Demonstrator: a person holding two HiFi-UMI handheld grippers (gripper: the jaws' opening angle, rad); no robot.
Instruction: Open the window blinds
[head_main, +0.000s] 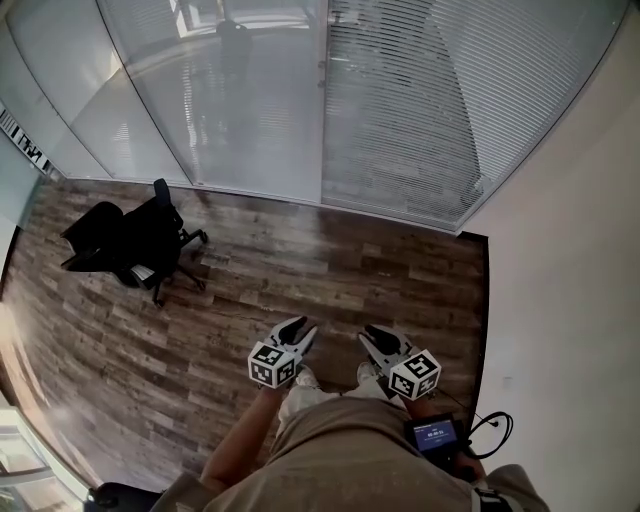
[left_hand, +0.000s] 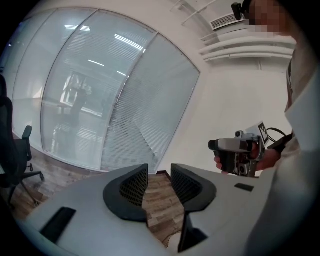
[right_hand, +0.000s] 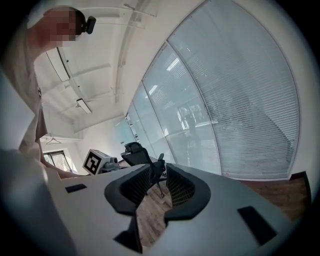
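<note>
White blinds (head_main: 420, 110) down, L gripper (head_main: 299, 326), R gripper (head_main: 374, 333), jaws apart, empty

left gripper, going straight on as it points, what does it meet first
Likely the wood floor, just short of the blinds; nothing else stands in the way, though depth is unclear.

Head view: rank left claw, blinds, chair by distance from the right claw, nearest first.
1. Left claw: right beside it, to the left.
2. Blinds: ahead, on the right side.
3. Chair: far left, across the floor.
</note>
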